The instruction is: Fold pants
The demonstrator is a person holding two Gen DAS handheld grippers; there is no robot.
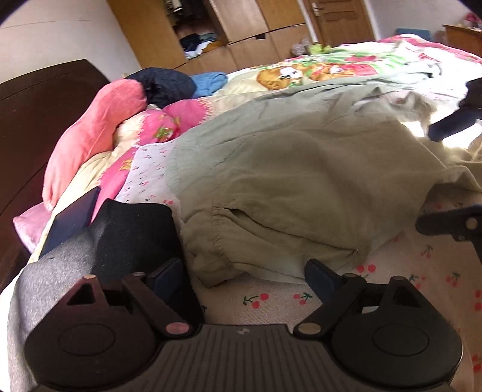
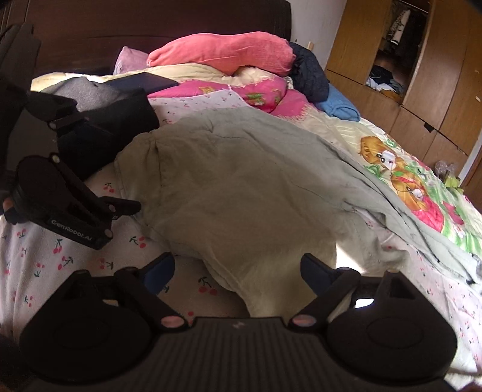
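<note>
Olive-green pants [image 1: 301, 169] lie bunched on the cherry-print bed sheet [image 1: 271, 298], with a pocket slit and the waistband edge facing the left wrist view. They fill the middle of the right wrist view [image 2: 241, 193]. My left gripper [image 1: 244, 279] is open, its fingers either side of the near waistband edge, holding nothing. It also shows at the left of the right wrist view [image 2: 99, 156]. My right gripper [image 2: 238, 271] is open just above the near edge of the pants. Its fingers show at the right edge of the left wrist view [image 1: 446, 178].
A folded black and grey garment [image 1: 120, 238] lies left of the pants. A pink pillow [image 2: 223, 54], a dark jacket [image 2: 310, 75] and a blue cloth [image 2: 340, 108] lie by the dark headboard [image 2: 150, 27]. A cartoon-print quilt [image 2: 415, 187] covers the right side. A wooden wardrobe [image 2: 421, 75] stands behind.
</note>
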